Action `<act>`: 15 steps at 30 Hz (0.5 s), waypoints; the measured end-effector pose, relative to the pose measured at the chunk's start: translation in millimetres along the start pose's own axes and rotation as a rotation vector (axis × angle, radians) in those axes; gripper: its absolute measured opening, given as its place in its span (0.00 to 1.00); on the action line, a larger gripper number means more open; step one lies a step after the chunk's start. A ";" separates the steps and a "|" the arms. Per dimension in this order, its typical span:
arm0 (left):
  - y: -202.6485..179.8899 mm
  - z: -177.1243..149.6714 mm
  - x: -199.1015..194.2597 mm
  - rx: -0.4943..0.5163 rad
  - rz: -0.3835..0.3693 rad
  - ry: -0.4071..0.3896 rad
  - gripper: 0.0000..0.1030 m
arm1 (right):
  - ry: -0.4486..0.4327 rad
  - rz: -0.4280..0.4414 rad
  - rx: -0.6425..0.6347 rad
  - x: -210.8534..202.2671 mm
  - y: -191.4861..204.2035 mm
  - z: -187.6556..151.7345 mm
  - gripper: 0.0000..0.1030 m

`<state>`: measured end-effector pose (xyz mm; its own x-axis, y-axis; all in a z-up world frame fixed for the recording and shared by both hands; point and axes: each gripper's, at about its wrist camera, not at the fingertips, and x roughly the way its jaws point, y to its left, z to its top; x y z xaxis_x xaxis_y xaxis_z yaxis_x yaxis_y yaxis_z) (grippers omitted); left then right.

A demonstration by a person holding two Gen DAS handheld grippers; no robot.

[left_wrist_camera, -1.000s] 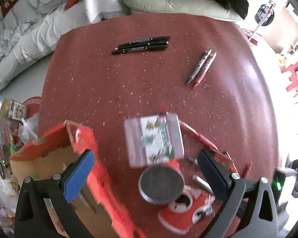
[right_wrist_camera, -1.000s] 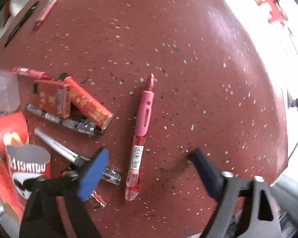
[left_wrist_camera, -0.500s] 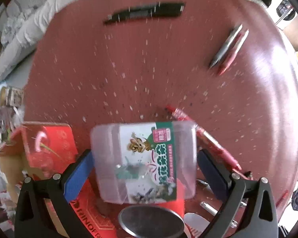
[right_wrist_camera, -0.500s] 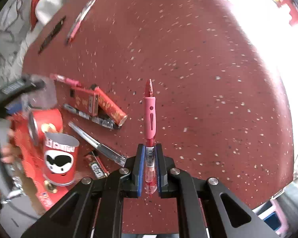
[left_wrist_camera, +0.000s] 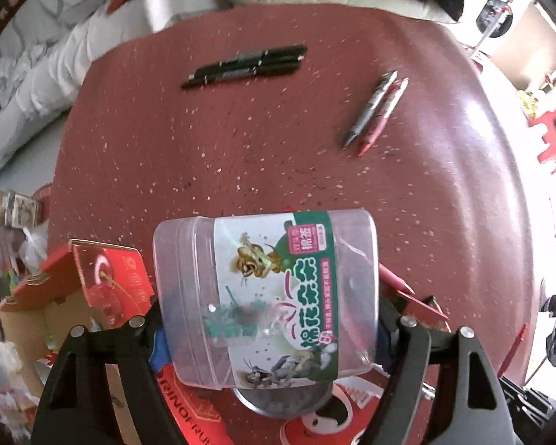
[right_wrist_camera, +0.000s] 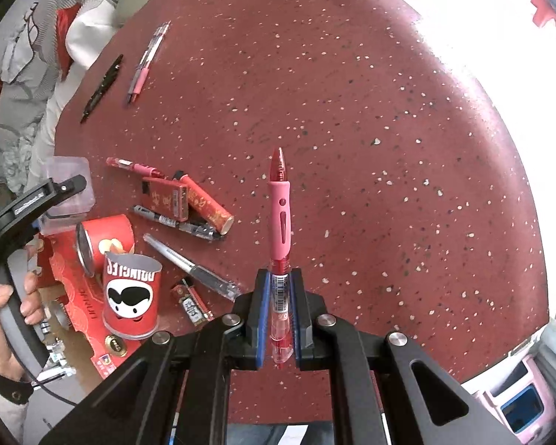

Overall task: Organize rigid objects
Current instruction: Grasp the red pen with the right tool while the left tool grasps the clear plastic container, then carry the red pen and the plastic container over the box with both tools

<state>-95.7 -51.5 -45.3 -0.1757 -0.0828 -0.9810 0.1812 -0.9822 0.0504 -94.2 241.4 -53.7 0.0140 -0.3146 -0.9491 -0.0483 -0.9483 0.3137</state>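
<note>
Round dark-red speckled table (left_wrist_camera: 241,155), sofa with grey-white bedding (left_wrist_camera: 37,55) behind it at far left, bright floor to the right.

Left wrist view, left to right: open red cardboard box (left_wrist_camera: 103,282) at the table's left edge; three black pens (left_wrist_camera: 244,65) side by side far across the table; clear plastic jar (left_wrist_camera: 267,296) with a green-and-white cartoon label lying on its side between the left gripper (left_wrist_camera: 270,337) fingers. Its jaws have just been closing around the jar; both pads sit right at the jar's ends, left blue pad against the lid end, so it looks gripped. A grey round can lid (left_wrist_camera: 281,400) sits just under the jar. Two pens, one dark and one red (left_wrist_camera: 376,113), lie together far right.

Right wrist view, left to right: a hand (right_wrist_camera: 7,319) holds the left gripper's handle at the left edge; two red chip cans (right_wrist_camera: 129,289), one standing, one tipped; small red packets (right_wrist_camera: 189,204) and loose silver pens (right_wrist_camera: 189,263) clustered near them. Right gripper (right_wrist_camera: 278,315) is clamped tight on the clear lower end of a pink-and-red pen (right_wrist_camera: 280,222), which points straight out along the fingers, lifted clear of the table over its bare middle.
</note>
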 end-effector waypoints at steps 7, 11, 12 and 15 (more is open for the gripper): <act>-15.1 -12.3 -28.5 0.059 0.008 -0.041 0.80 | -0.020 0.012 -0.033 -10.8 17.1 -3.3 0.11; -24.3 -26.2 -44.5 0.093 0.004 -0.055 0.81 | -0.030 0.014 -0.056 -18.9 27.5 -5.3 0.11; -25.4 -30.4 -48.7 0.099 0.001 -0.059 0.81 | -0.032 0.013 -0.062 -19.9 30.1 -5.4 0.11; -27.4 -38.6 -58.2 0.113 -0.003 -0.067 0.81 | -0.042 0.009 -0.080 -25.7 38.3 -6.8 0.11</act>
<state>-53.1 -13.2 3.2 -0.2414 -0.0873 -0.9665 0.0707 -0.9949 0.0722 -89.7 212.9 -17.0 -0.0284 -0.3232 -0.9459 0.0318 -0.9461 0.3223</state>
